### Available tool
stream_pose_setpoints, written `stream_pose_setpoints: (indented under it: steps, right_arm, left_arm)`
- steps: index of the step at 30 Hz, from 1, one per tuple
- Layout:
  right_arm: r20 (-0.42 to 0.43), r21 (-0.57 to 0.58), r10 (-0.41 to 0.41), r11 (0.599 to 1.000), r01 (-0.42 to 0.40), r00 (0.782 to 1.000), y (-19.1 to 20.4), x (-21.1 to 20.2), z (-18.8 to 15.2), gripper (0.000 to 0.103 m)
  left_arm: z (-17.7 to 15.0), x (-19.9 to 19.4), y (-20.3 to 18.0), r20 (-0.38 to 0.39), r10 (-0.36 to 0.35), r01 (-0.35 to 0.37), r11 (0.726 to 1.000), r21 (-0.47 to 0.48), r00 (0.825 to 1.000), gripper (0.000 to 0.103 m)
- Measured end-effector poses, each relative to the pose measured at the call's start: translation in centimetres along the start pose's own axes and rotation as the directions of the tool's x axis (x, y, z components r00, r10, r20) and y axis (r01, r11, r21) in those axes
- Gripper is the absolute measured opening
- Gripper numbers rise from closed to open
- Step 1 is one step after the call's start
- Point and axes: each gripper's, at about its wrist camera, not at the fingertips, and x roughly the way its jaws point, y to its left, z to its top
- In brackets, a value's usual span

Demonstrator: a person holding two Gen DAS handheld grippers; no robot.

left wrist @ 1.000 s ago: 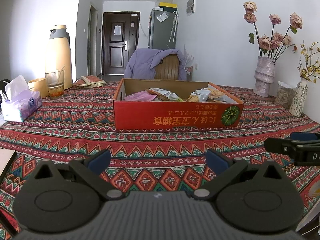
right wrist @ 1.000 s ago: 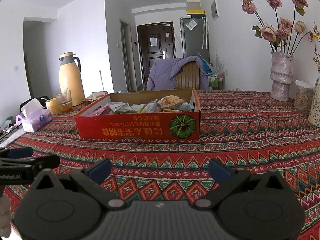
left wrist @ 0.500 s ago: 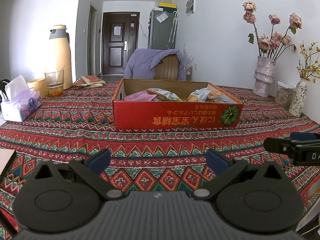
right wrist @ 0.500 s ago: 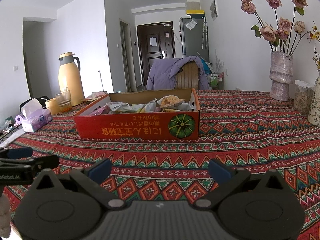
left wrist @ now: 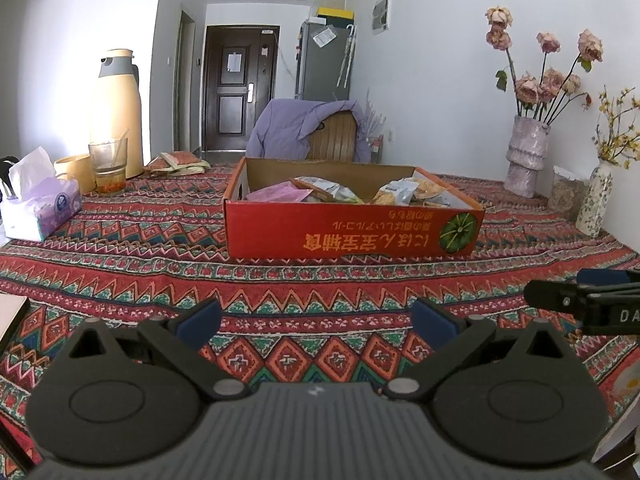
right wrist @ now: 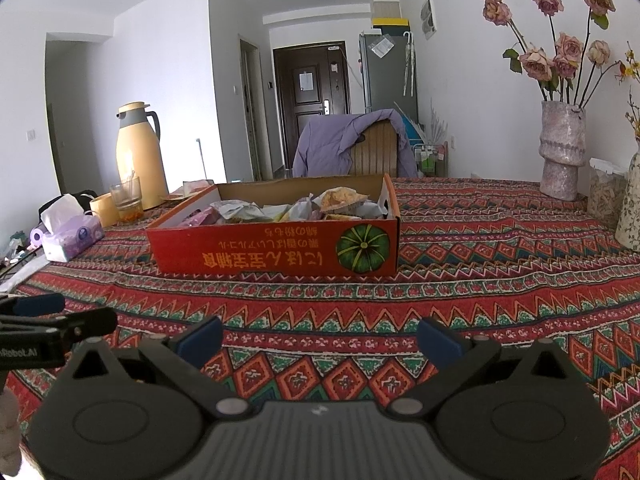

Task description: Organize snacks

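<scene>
A shallow red cardboard box (left wrist: pixel 352 232) (right wrist: pixel 276 248) with a pumpkin picture sits mid-table, holding several snack packets (left wrist: pixel 332 192) (right wrist: pixel 340 200). My left gripper (left wrist: pixel 316 320) is open and empty, low over the patterned cloth, well short of the box. My right gripper (right wrist: pixel 320 338) is also open with nothing between its fingers, at a like distance from the box. Each gripper's fingers show at the edge of the other's view: the right gripper (left wrist: pixel 580 300) in the left wrist view, the left gripper (right wrist: pixel 56 316) in the right wrist view.
A tissue box (left wrist: pixel 40 212), a glass (left wrist: pixel 108 164), a yellow cup and a tall thermos (left wrist: pixel 116 112) stand at the left. Vases with dried flowers (left wrist: pixel 528 152) (right wrist: pixel 562 156) and a jar stand at the right. A chair with a purple jacket (left wrist: pixel 308 128) is behind the table.
</scene>
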Motion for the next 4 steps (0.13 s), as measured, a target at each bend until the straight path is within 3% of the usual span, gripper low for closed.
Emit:
stream_pose_setpoints:
  steps: [4]
  right_arm:
    - [-0.006,0.001,0.000,1.000,0.000,1.000,-0.16,0.11,-0.22,0.103]
  left_arm:
    - [0.02,0.03,0.10,0.005,0.006,-0.006,1.000,-0.004,1.000,0.103]
